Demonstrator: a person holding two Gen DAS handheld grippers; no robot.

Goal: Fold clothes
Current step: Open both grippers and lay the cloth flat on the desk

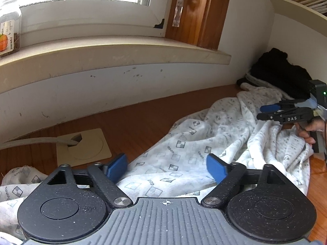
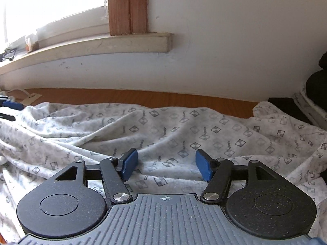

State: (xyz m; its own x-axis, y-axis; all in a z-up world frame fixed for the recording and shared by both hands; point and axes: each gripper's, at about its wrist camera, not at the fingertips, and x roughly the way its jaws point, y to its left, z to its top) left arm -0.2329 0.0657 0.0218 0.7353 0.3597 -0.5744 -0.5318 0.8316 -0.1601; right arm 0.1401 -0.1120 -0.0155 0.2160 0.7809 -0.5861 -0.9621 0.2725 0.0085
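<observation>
White garment (image 2: 163, 126) with grey checkered-square print, rumpled and spread along the wooden surface (image 2: 143, 98).

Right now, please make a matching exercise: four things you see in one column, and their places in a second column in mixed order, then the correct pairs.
Things:
1. glass jar
2. patterned white garment
3. black clothes
4. beige cable plate

Places:
A. spread rumpled over the wooden surface
B. piled in the corner by the wall
C. on the windowsill
D. flat on the wood, with a cable going into it

Pairs: 1-C, 2-A, 3-B, 4-D
</observation>
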